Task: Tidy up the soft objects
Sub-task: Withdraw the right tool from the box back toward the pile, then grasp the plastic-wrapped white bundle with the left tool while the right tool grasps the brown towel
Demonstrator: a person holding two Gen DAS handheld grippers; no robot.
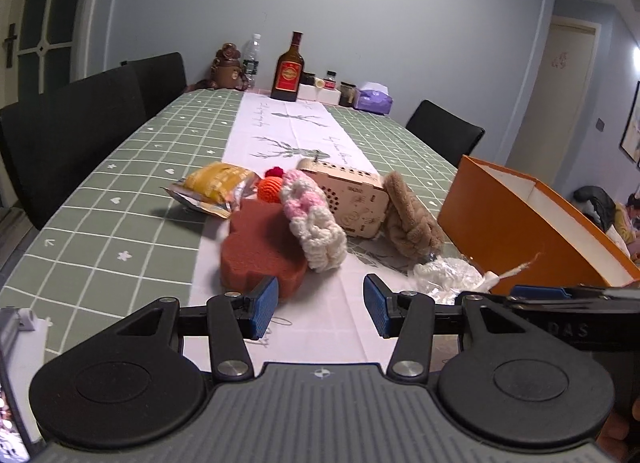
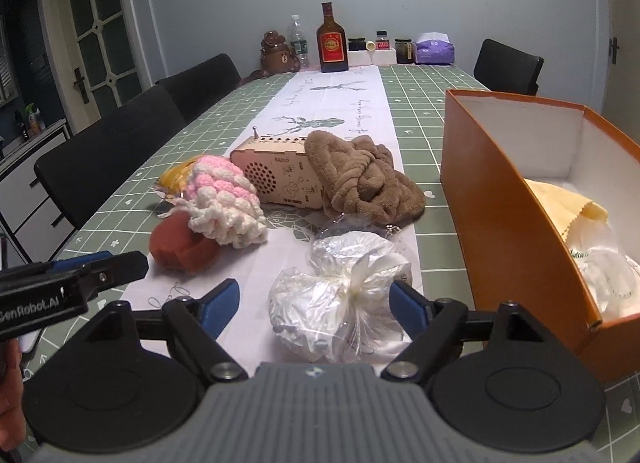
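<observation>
Both claws released: left claw [image 1: 320, 305], right claw [image 2: 316, 303]; orange box [image 2: 492, 183] holds yellow cloth [image 2: 564, 201].

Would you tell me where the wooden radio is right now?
The wooden radio sits mid-table on the white runner, between the pink-and-white crochet piece and the brown plush towel.

Rust-brown sponge [image 2: 182, 245] flat on the runner, under one end of pink-and-white crochet piece [image 2: 222, 199]. Brown plush headband [image 2: 360, 179] crumpled against wooden radio. White item in clear plastic bag [image 2: 340, 295] nearest, beside orange box [image 2: 508, 199] holding yellow cloth [image 2: 568, 203].
</observation>
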